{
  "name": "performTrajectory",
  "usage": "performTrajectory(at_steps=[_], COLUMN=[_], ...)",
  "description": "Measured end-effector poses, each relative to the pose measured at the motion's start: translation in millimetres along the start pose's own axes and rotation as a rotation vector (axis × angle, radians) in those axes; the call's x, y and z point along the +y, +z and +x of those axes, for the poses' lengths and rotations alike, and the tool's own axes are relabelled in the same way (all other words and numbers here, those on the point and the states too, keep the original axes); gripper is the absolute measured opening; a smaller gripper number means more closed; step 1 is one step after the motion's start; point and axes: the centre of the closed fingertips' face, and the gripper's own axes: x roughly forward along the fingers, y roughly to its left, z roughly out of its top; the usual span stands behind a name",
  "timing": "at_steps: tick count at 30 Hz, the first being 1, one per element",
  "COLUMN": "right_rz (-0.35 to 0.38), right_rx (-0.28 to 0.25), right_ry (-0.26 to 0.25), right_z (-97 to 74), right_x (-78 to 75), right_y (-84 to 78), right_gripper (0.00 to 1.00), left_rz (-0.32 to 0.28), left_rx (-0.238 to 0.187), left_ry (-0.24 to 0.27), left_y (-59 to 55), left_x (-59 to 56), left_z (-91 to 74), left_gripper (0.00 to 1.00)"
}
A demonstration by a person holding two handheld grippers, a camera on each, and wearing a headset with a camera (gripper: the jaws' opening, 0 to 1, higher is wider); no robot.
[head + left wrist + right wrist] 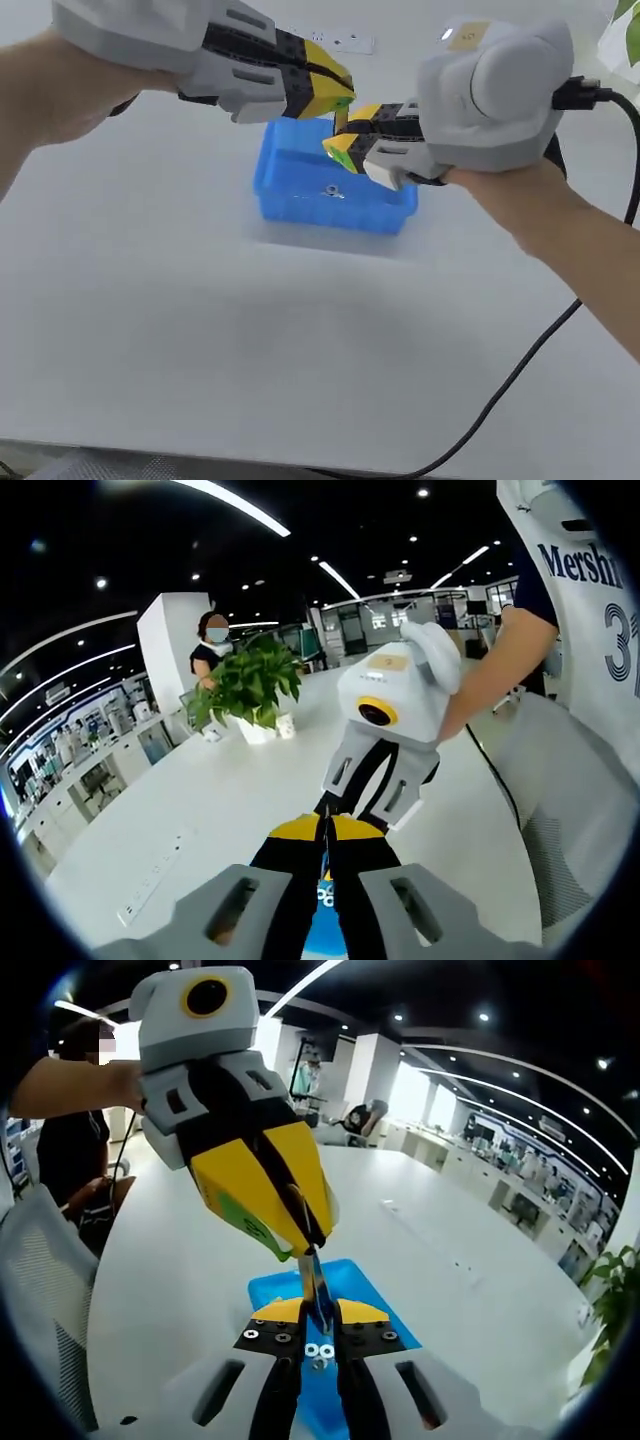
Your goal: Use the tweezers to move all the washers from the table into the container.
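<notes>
Over the blue container (300,205), left gripper (347,98) and right gripper (336,147) meet tip to tip, each clamped on the tweezers (313,1290); tweezers point downward. The washers (332,190) lie on the container floor, just beneath the tweezer tips.

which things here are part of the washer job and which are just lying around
Part of the job: tweezers, gripped by the left gripper and the right gripper; blue container; washers lying inside it.

Just lying about: potted plant; power strip on the far side of the table; black cable trailing across the table.
</notes>
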Motion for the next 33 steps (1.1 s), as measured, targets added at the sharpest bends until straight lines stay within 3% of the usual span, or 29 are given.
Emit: performTrajectory(at_steps=[13,29,33], right_rz=[0.048,0.073,0.06], right_rx=[0.083,0.091,0.076], right_ry=[0.02,0.004,-0.004], right_z=[17.1,11.2,4.4], right_x=[-4.6,-0.7,0.0], right_y=[-33.3,-35.8,-30.6], right_gripper=[0.12,0.13,0.13], left_rz=[-0.058,-0.058,-0.048], left_rx=[0.041,0.052,0.045], left_ry=[-0.034,-0.025,-0.016], left_y=[-30.5,-32.8,-26.3], left_x=[1.0,-1.7,-4.0], left_z=[20.0,19.0,13.3], left_gripper=[0.05,0.05,0.05])
